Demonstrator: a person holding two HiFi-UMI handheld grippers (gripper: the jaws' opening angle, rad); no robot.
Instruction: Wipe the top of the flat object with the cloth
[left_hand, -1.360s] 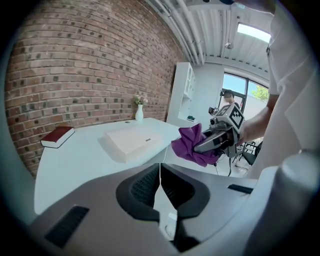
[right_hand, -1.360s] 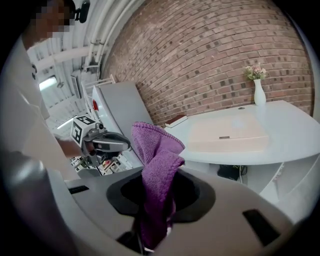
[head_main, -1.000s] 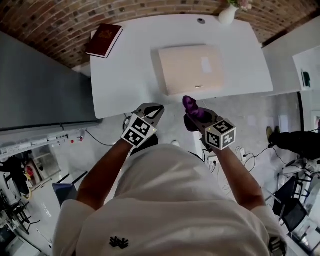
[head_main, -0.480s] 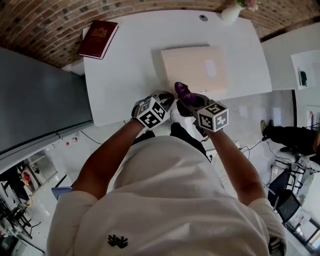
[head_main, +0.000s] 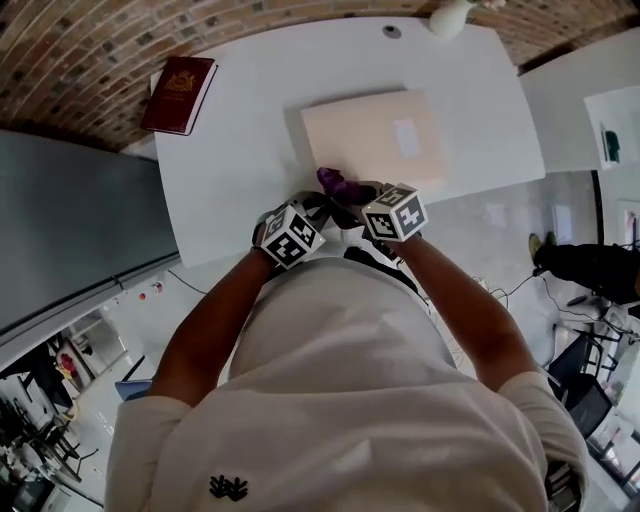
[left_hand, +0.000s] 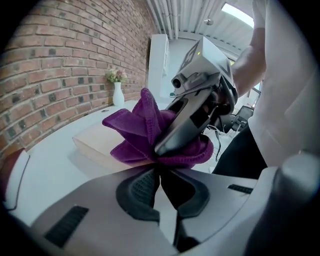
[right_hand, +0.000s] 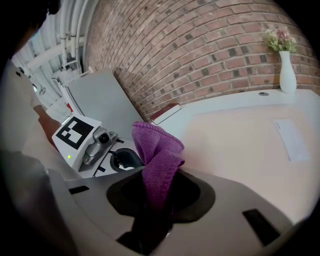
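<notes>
A flat beige object (head_main: 370, 135) (right_hand: 250, 145) lies on the white table (head_main: 240, 130). My right gripper (head_main: 352, 192) (right_hand: 159, 192) is shut on a purple cloth (head_main: 336, 184) (right_hand: 156, 150), which bunches up out of the jaws at the object's near left corner. In the left gripper view the cloth (left_hand: 137, 132) hangs just above the beige object (left_hand: 92, 142), with the right gripper's finger across it. My left gripper (head_main: 310, 206) (left_hand: 159, 170) sits close beside the right one at the table's near edge, shut with nothing in it.
A dark red book (head_main: 178, 93) lies at the table's far left corner. A white vase (head_main: 450, 15) (right_hand: 287, 72) with flowers stands at the far right, next to a small round port (head_main: 390, 31). A brick wall runs behind the table.
Both grippers have moved forward from over the floor to the table's near edge. The cloth has come from short of the table to the beige object's near left corner.
</notes>
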